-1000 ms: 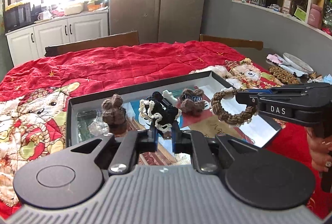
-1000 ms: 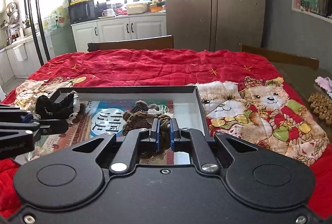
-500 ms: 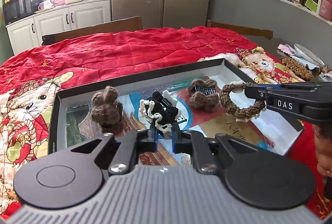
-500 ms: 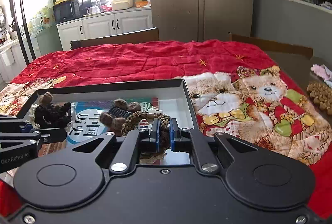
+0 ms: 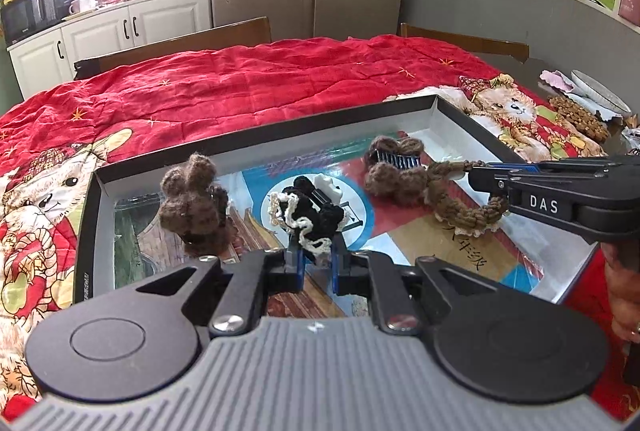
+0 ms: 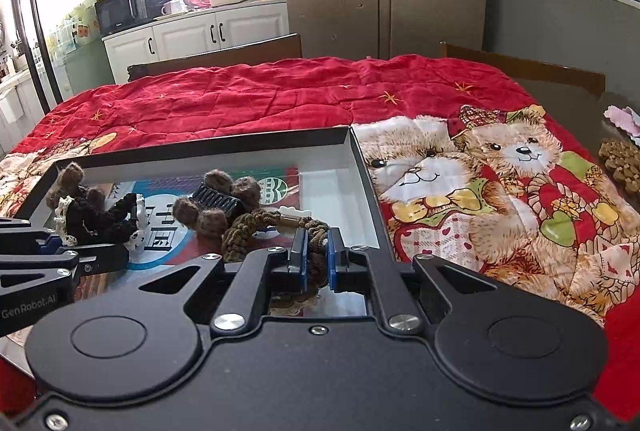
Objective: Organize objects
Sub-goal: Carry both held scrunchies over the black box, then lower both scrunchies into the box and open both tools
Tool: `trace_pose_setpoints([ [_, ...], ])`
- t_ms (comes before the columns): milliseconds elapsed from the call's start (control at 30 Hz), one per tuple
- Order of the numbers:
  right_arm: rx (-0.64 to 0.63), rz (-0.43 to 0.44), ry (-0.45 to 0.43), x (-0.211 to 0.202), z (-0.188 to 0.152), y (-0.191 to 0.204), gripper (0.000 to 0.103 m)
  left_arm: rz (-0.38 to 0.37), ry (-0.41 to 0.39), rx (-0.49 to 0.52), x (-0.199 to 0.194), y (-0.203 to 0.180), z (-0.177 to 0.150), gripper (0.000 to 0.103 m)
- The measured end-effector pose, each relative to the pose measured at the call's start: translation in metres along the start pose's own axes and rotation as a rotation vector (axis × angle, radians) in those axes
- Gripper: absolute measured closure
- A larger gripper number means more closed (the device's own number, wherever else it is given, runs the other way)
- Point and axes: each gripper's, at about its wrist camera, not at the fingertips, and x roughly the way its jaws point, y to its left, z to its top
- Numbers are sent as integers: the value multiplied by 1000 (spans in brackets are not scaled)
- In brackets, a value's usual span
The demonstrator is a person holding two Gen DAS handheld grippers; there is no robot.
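A shallow black tray (image 5: 256, 145) (image 6: 200, 147) with a printed sheet inside lies on the red quilt. My left gripper (image 5: 317, 265) is shut on a black crocheted hair tie with cream trim (image 5: 308, 215) (image 6: 96, 219), low over the tray's middle. My right gripper (image 6: 316, 263) (image 5: 480, 175) is shut on a brown braided hair tie (image 6: 256, 227) (image 5: 460, 207) over the tray's right part. A brown pom-pom hair clip with a black comb (image 5: 394, 167) (image 6: 218, 199) lies in the tray. Another brown fuzzy clip (image 5: 192, 199) (image 6: 70, 179) stands at the tray's left.
The red quilt with bear prints (image 5: 260, 87) (image 6: 480, 183) covers the table. Brown nuggets (image 5: 580, 117) (image 6: 622, 161) and a plate (image 5: 600, 95) sit at the far right edge. Two wooden chair backs (image 5: 180, 41) (image 6: 520, 67) stand behind. A person's hand (image 5: 624, 291) holds the right gripper.
Both grippers have sunk lower toward the tray with their hair ties still held. The tray and its clips appear closer and larger.
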Motion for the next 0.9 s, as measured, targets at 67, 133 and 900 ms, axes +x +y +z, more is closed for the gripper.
trace_pose_setpoints([
  [67,0,0,6,2,-1,0,94,1,5,1,2,0,-1,88],
  [133,-1,1,10,3,-1,0,93,2,10,2,3,0,-1,88],
  [900,-27,-1,9,4,-2,2,92,17,-2,15,4,-2,-2,87],
])
